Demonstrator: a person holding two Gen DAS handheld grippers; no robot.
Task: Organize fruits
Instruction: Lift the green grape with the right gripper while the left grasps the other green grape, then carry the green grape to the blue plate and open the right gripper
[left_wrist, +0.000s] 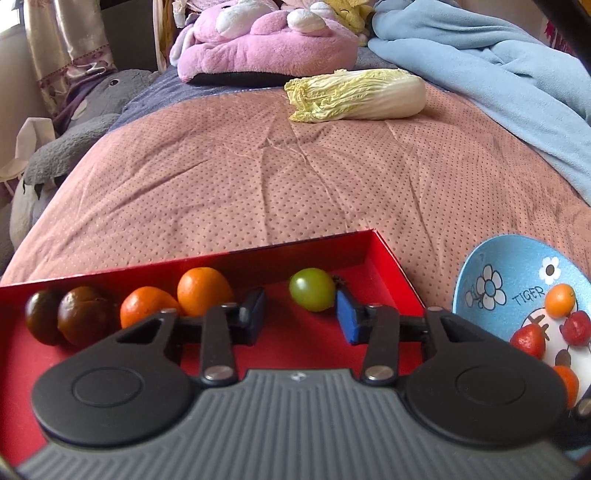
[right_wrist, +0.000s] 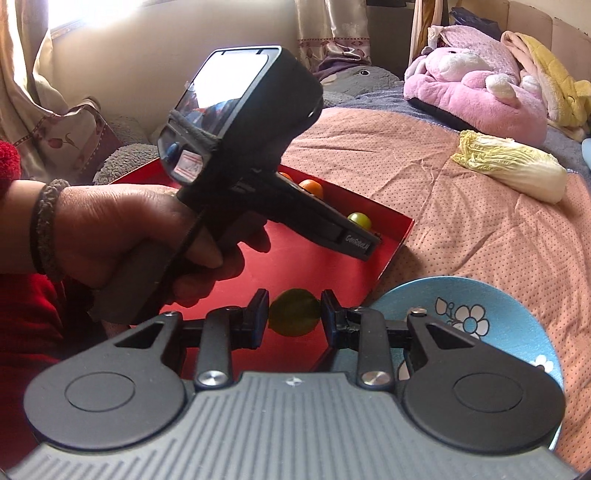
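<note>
Red box (left_wrist: 384, 254) on the bed holds two dark fruits, two oranges (left_wrist: 205, 291) and a green fruit (left_wrist: 312, 293). Blue plate (left_wrist: 476, 273), marked "TIGER", carries oranges and strawberries. Left tongs (left_wrist: 301, 319) stand apart, empty; right tongs (right_wrist: 294, 317) are clamped on a second green fruit (right_wrist: 294, 312).
</note>
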